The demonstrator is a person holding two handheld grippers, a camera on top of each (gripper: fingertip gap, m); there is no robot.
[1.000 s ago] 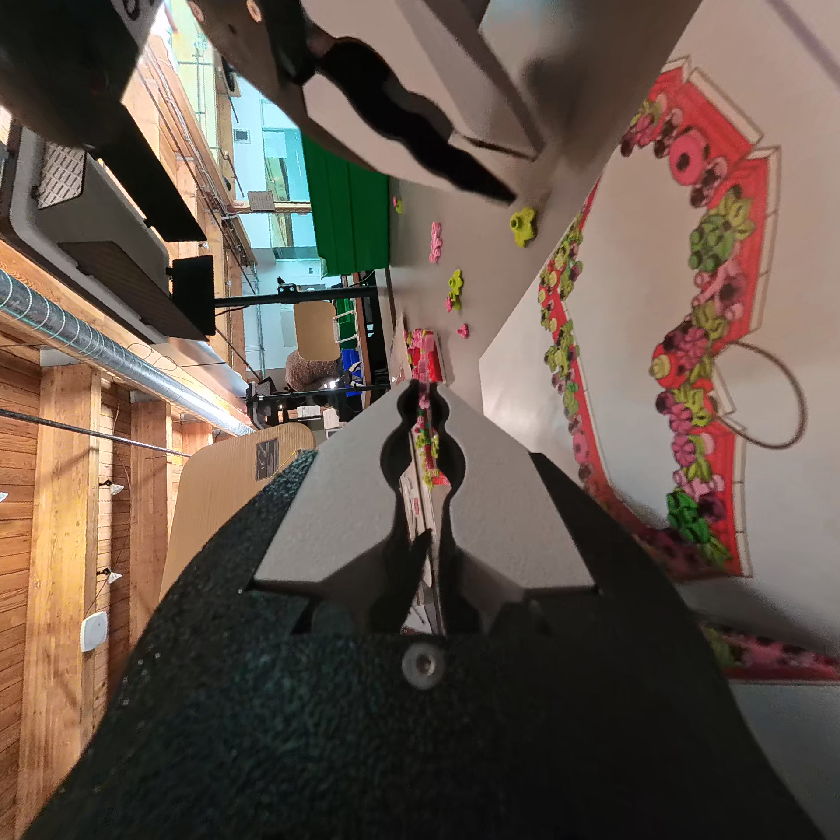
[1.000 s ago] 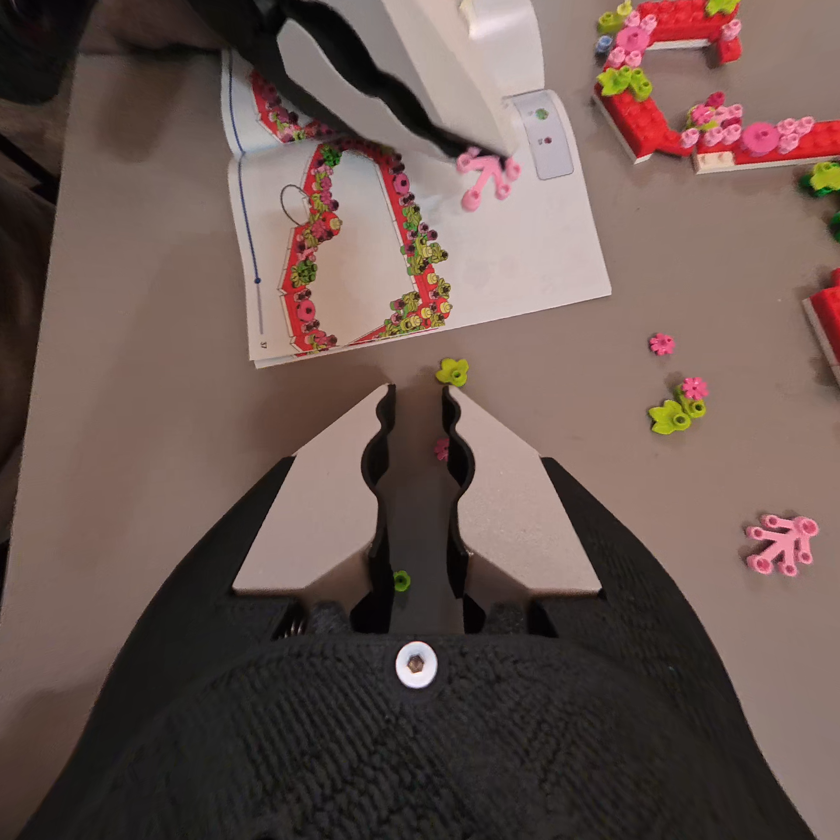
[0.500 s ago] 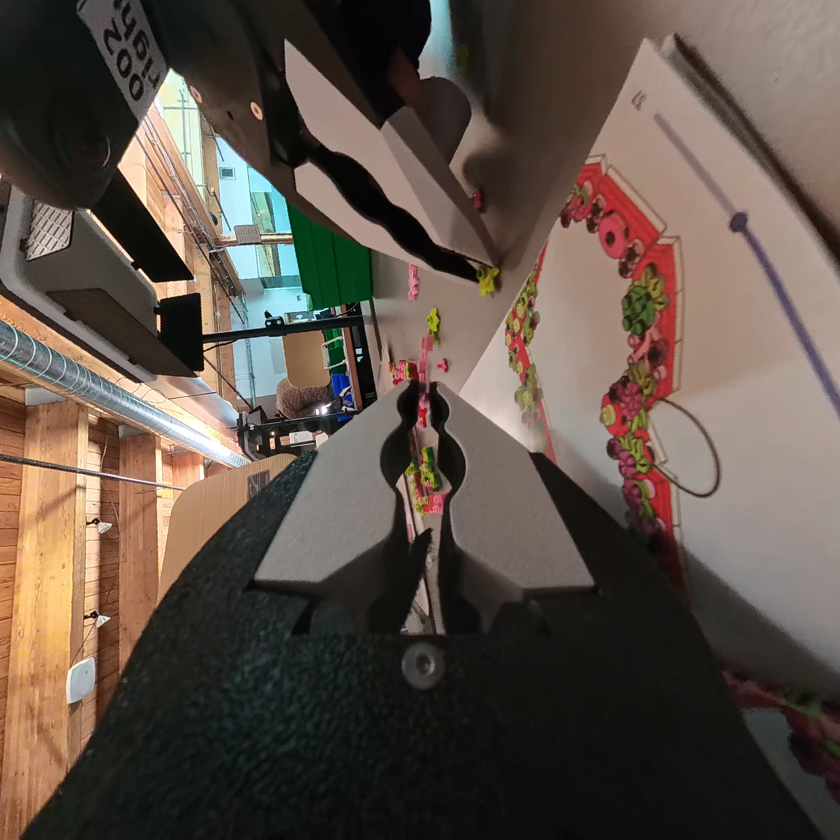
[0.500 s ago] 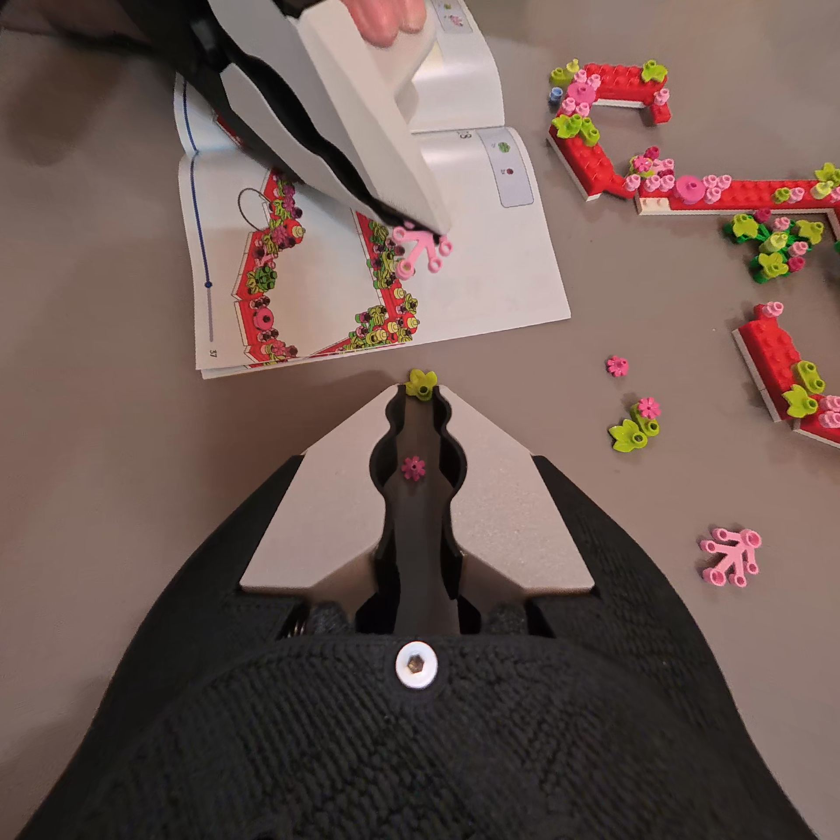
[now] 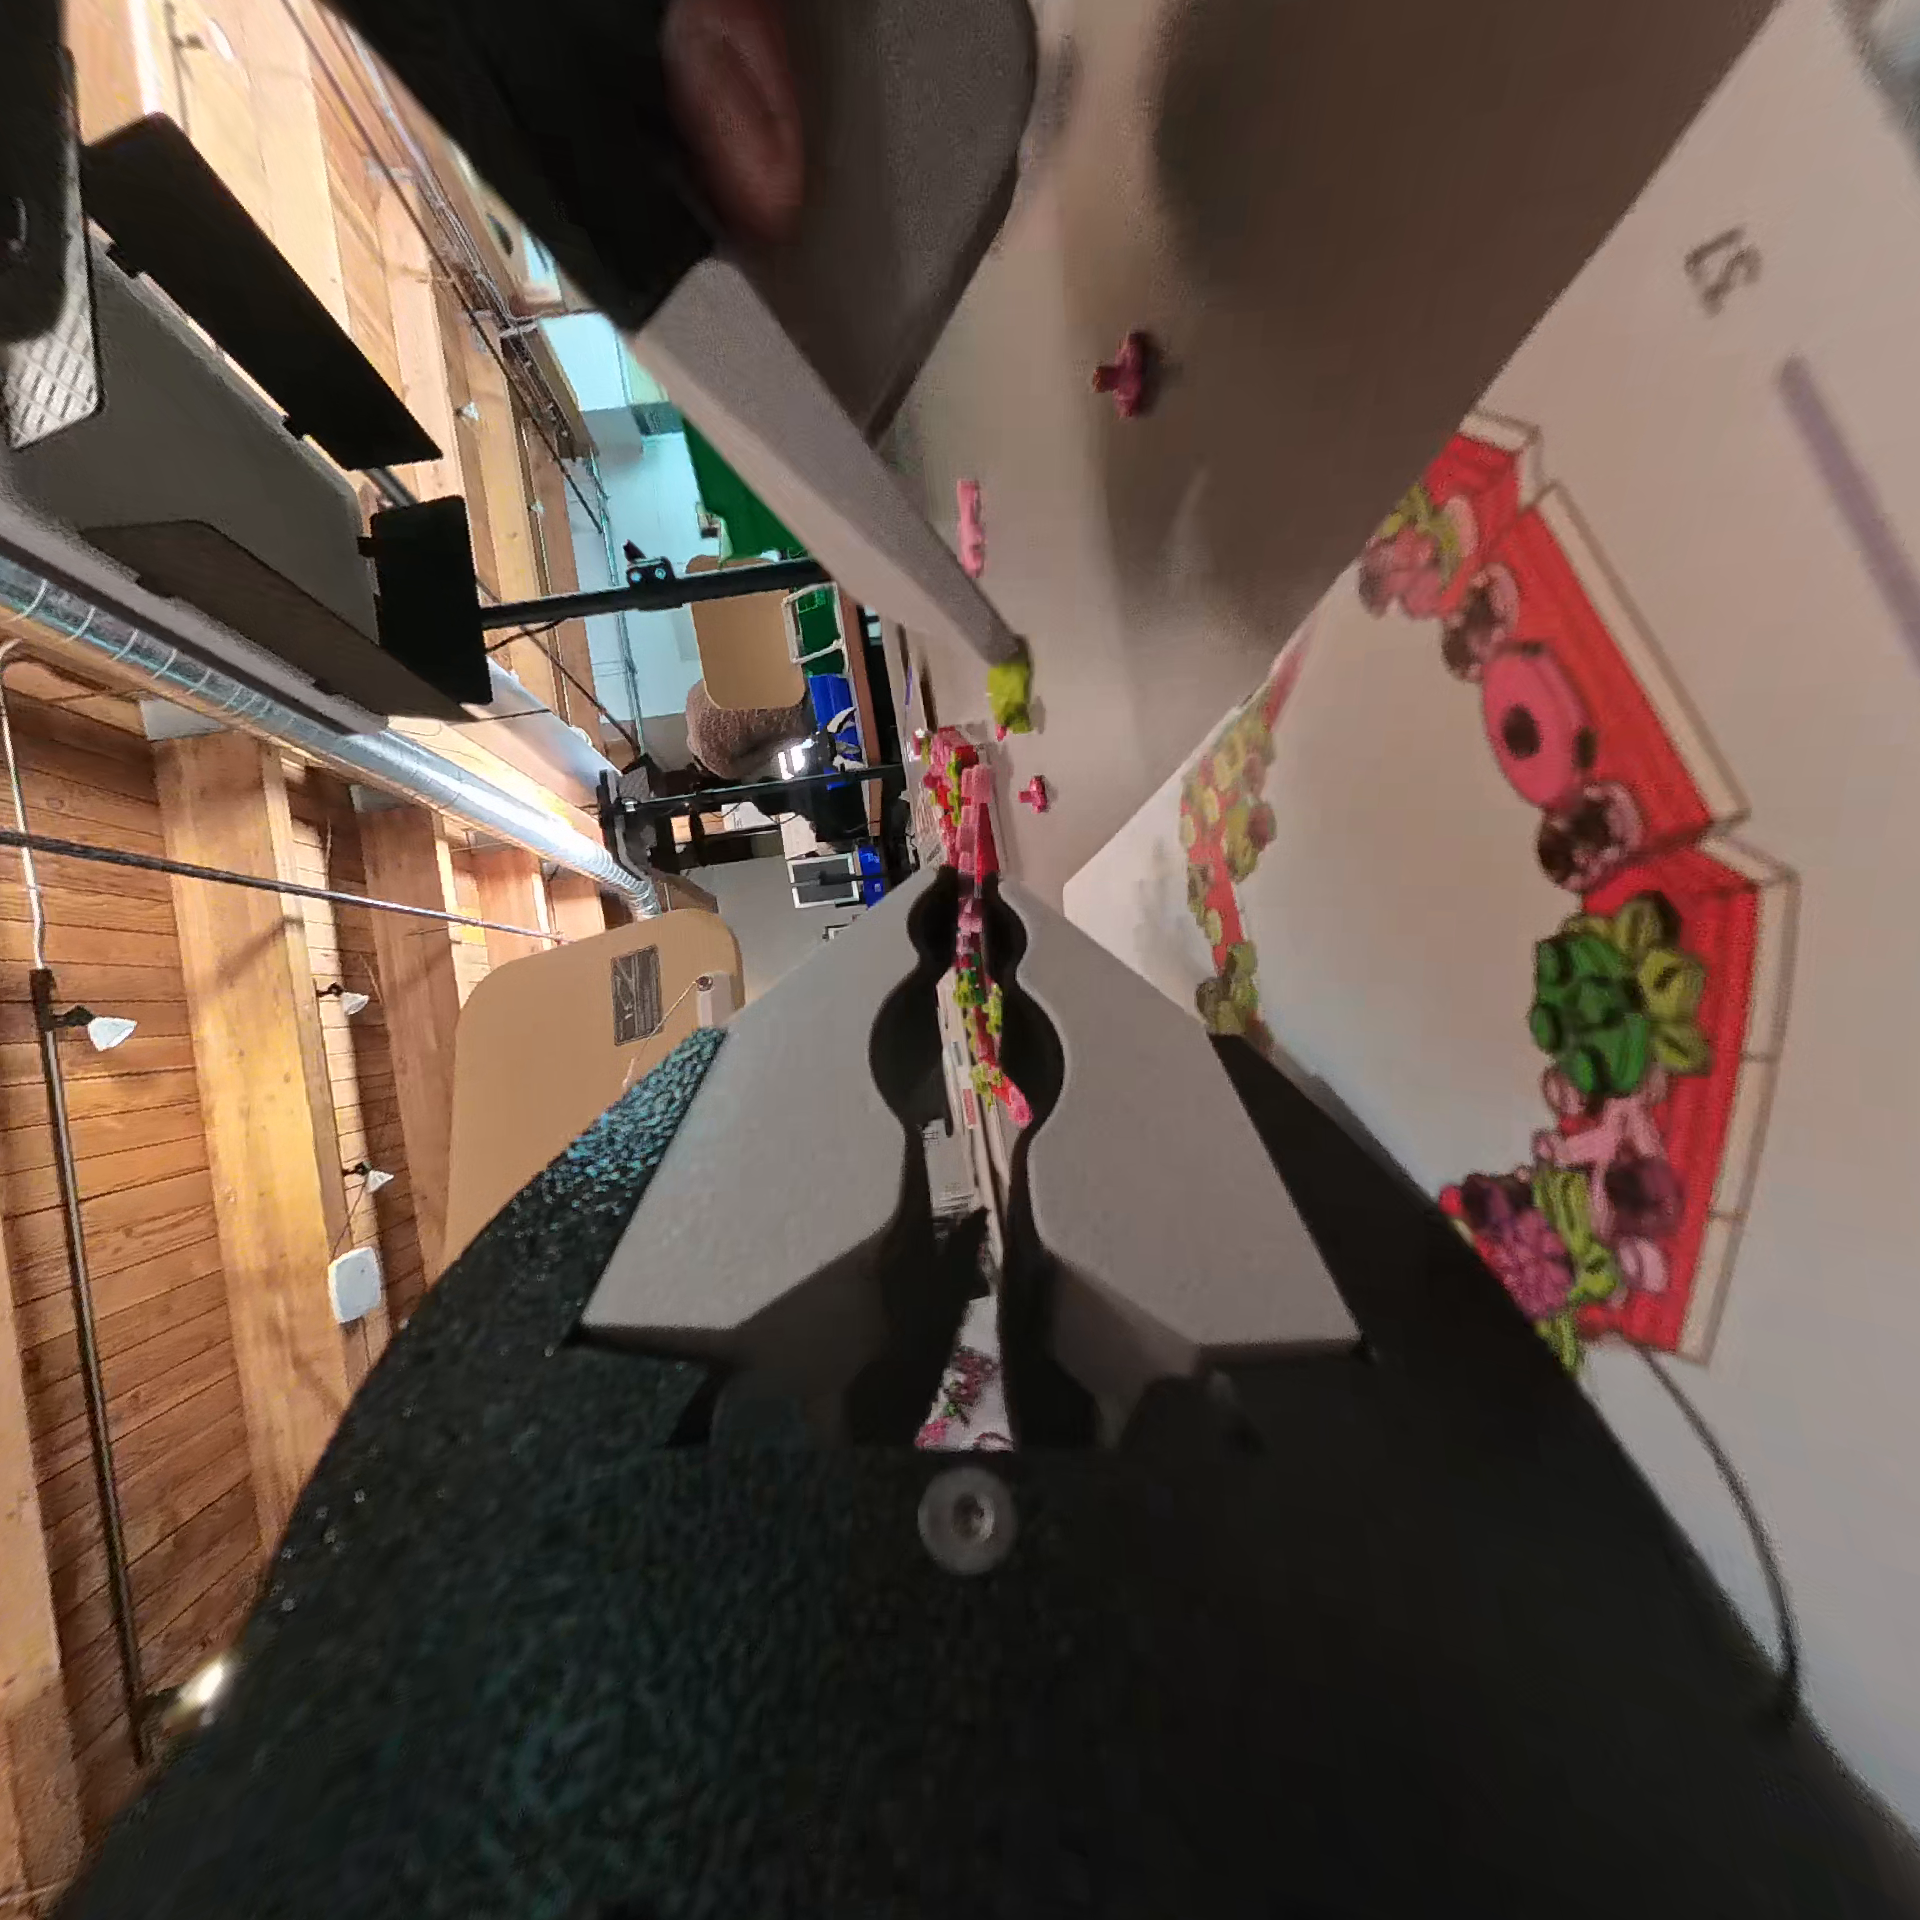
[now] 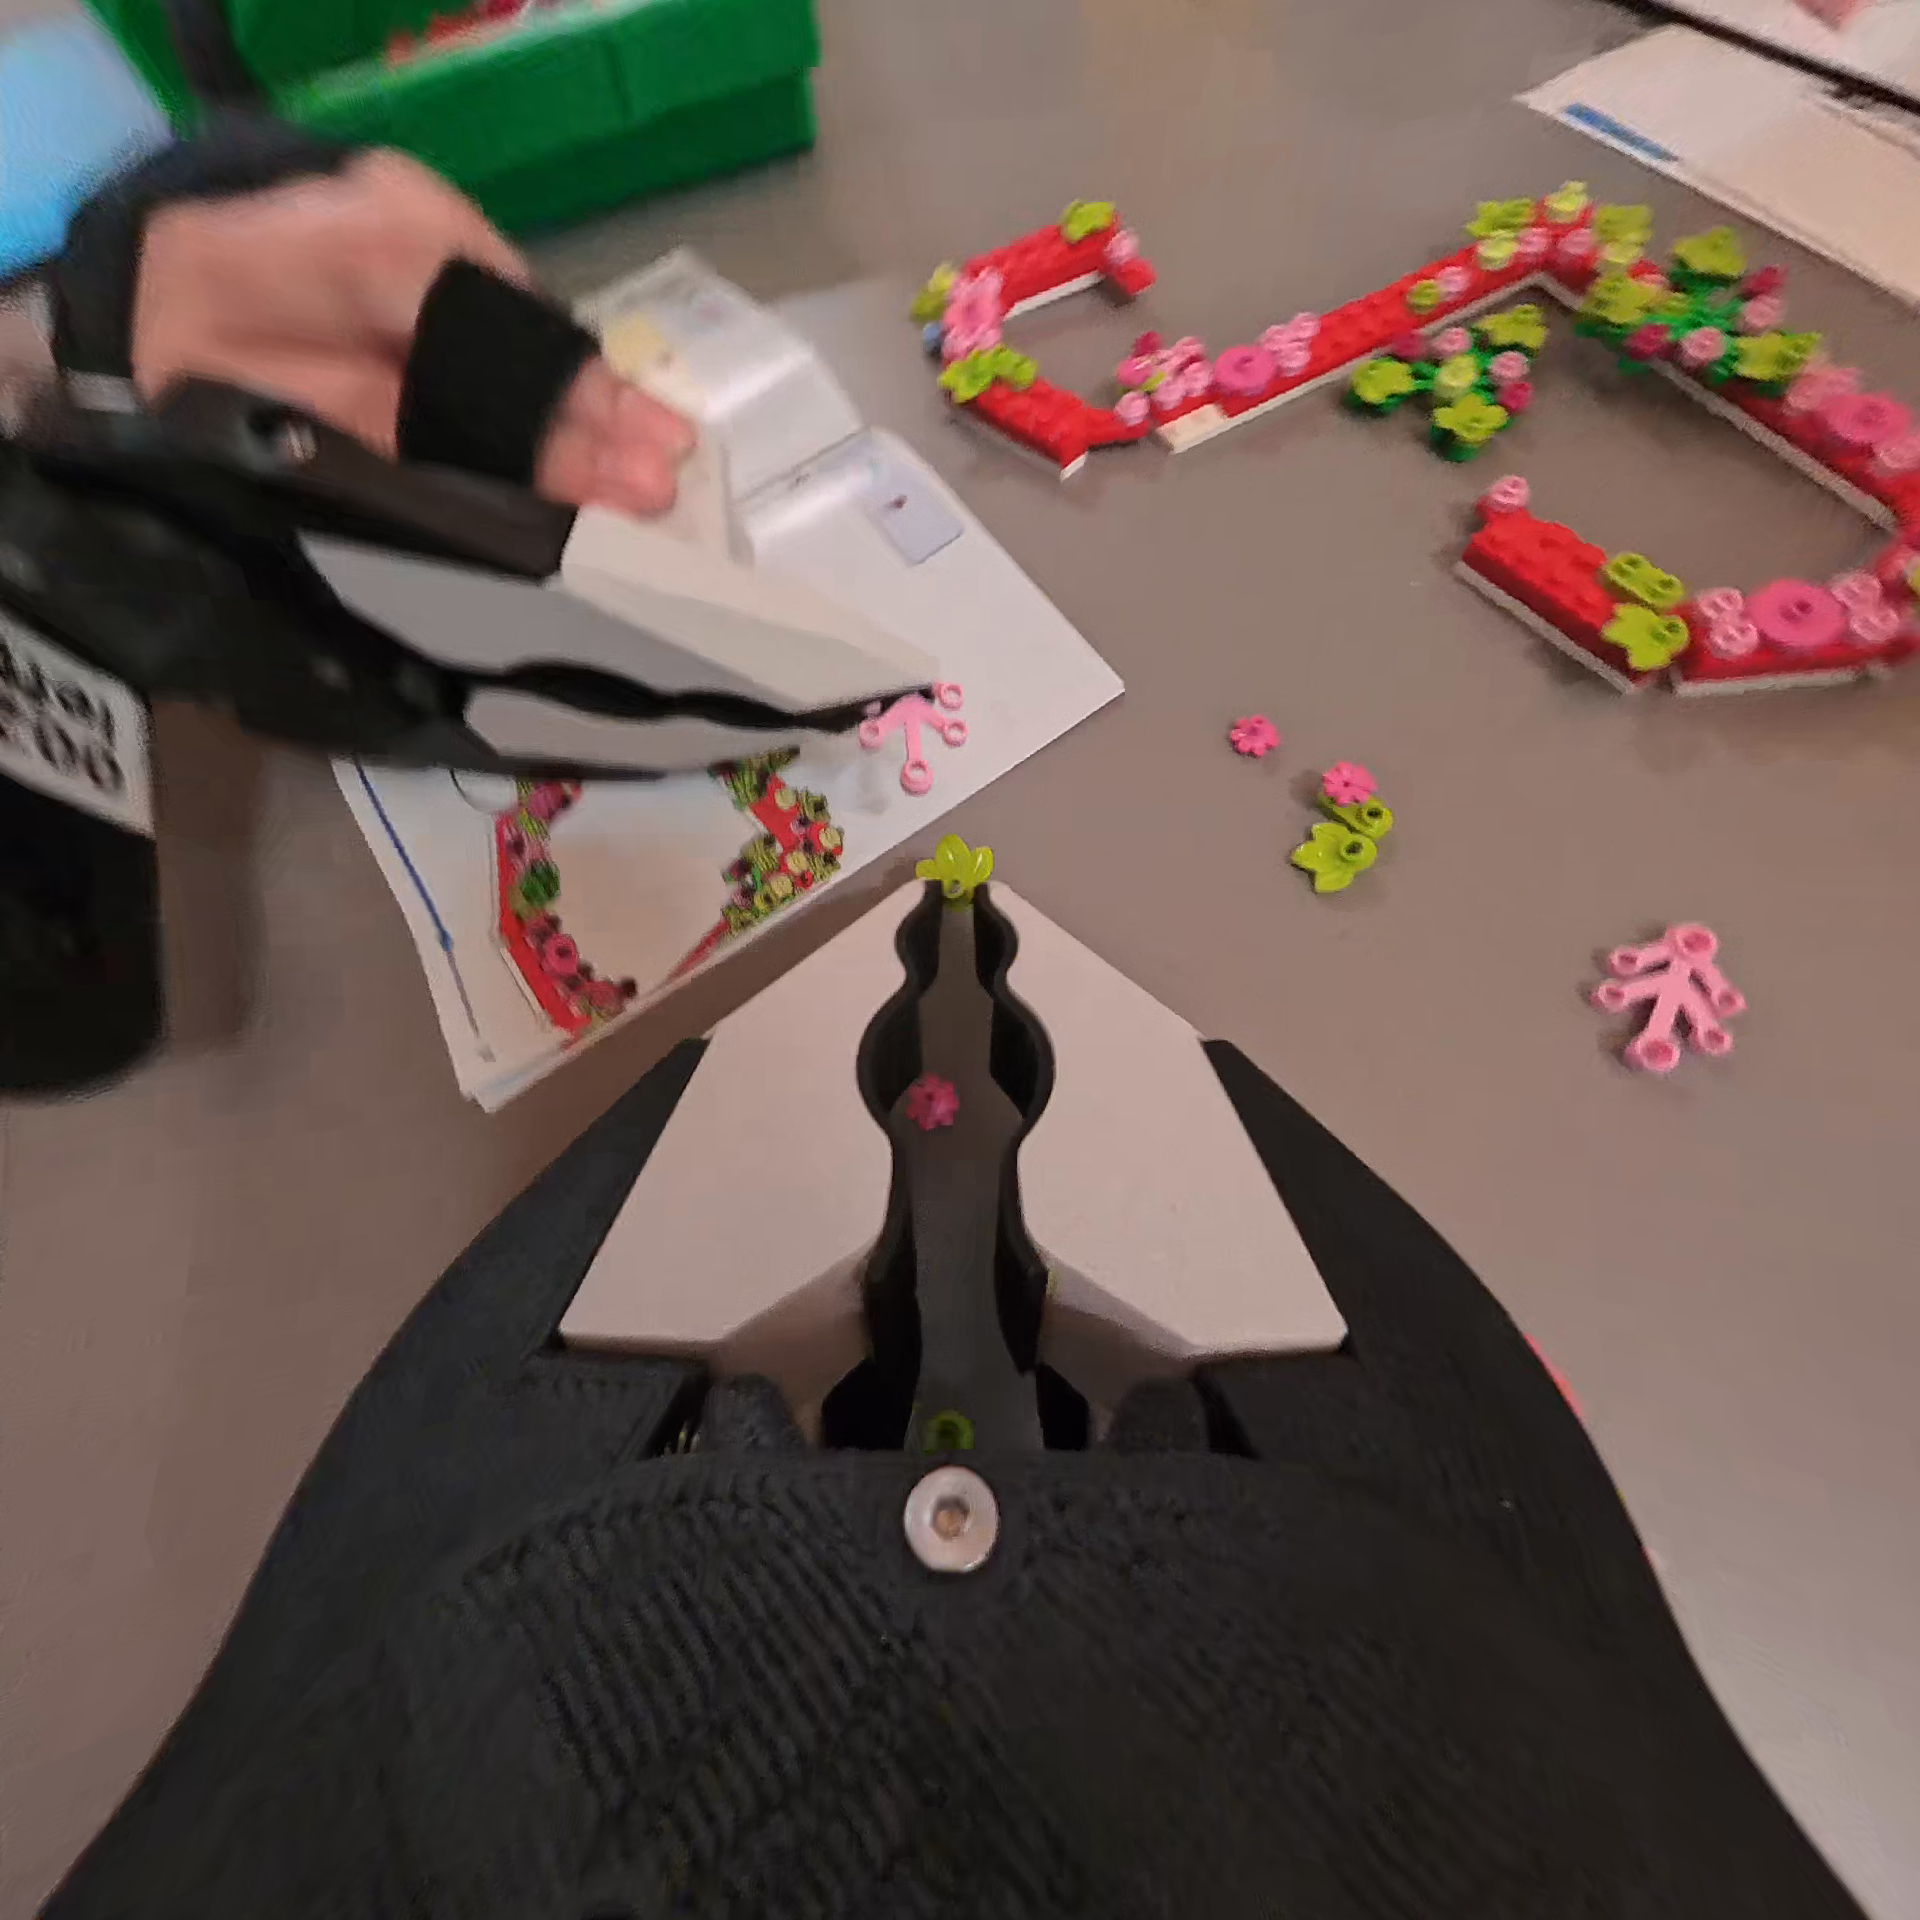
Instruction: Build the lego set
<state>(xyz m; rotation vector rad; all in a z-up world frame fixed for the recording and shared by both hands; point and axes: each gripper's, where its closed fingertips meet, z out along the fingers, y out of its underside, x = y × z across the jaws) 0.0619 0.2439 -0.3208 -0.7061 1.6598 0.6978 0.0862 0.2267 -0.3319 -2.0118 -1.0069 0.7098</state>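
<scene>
My right gripper (image 6: 953, 896) is shut on a lime green leaf piece (image 6: 953, 864), held at its tips above the grey table (image 6: 1351, 1143). My left gripper (image 6: 906, 704) reaches in from the left, shut on a pale pink branch piece (image 6: 914, 729) over the open instruction booklet (image 6: 1018, 665). In the left wrist view my left gripper (image 5: 971, 888) is shut, with the pink piece (image 5: 975, 821) at its tips. The right gripper (image 5: 1000, 649) with the leaf (image 5: 1010, 691) shows above it. The red flowered build (image 6: 1351, 332) lies at the back right.
Loose pieces lie right of my right gripper: a pink flower (image 6: 1254, 736), lime leaves with a flower (image 6: 1340, 831) and a second pink branch (image 6: 1668, 992). A dark pink flower (image 6: 931, 1101) lies under the right fingers. A green box (image 6: 623, 94) stands at the back left.
My right gripper has shut on the lime leaf piece and raised it off the table. My left gripper, still holding the pink branch, has swung lower and nearer to the right one.
</scene>
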